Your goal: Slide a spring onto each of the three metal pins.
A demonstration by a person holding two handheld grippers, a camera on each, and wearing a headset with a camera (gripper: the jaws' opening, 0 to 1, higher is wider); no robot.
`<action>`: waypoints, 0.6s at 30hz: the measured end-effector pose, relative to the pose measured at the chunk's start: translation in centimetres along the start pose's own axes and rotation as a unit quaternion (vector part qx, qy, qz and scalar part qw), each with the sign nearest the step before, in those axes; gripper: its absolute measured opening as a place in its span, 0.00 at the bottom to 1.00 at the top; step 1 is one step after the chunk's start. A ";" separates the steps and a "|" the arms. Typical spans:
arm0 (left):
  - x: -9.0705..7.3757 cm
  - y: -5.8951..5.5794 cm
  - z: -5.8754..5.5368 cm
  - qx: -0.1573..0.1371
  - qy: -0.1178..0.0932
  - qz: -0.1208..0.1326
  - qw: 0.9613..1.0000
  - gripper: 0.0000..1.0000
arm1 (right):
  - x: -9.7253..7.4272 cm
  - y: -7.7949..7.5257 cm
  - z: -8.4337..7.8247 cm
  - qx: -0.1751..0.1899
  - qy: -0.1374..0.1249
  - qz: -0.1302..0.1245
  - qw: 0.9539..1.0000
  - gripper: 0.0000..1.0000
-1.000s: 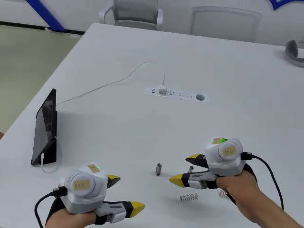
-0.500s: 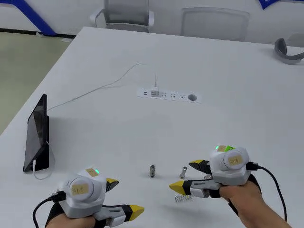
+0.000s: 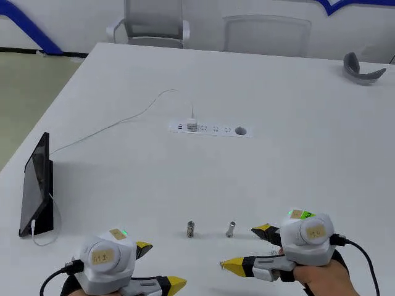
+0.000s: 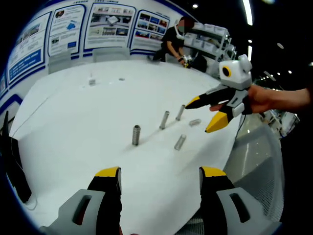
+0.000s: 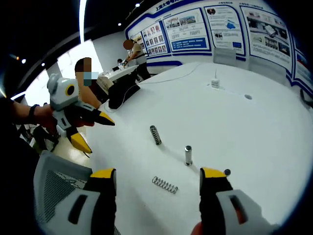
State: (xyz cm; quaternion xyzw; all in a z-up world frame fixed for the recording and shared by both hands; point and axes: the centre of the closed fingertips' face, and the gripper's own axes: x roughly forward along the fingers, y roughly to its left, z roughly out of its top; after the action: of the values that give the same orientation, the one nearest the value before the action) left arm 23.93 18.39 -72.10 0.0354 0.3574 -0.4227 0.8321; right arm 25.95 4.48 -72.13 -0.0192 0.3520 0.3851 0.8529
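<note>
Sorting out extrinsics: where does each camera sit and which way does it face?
Head view: on the headset, looking forward and down at the table; left gripper, right gripper and right hand at the bottom edge.
Left gripper view: on the left gripper, looking along its open jaws, past the sprung pin, at the right gripper.
Right gripper view: on the right gripper, open jaws at bottom, facing the left gripper.
Shared: all three show the sprung pin.

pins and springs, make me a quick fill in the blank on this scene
1. In the head view, the pin wearing a spring stands ___ of the bare pin.
2. The left gripper and the right gripper both have jaws ___, holding nothing.
3. Of the three pins in the left gripper view, ___ are bare.
Missing: left; open; two
</note>
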 end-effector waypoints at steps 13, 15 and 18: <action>1.7 -1.0 0.4 0.016 0.011 -0.018 1.000 0.68 | -2.2 -0.6 -2.9 0.026 0.011 -0.016 0.999 0.77; 2.0 -1.2 0.6 0.019 0.014 -0.022 0.999 0.68 | -2.6 -0.6 -3.3 0.029 0.012 -0.016 0.999 0.78; 2.5 -1.6 0.9 0.027 0.017 -0.028 0.999 0.68 | -3.1 -0.6 -4.0 0.033 0.016 -0.019 0.999 0.79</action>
State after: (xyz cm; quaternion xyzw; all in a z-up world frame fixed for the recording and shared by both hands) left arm 24.24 15.30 -72.63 0.0549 0.3602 -0.4551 0.8125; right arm 22.62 0.81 -73.36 -0.0041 0.3776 0.3565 0.8546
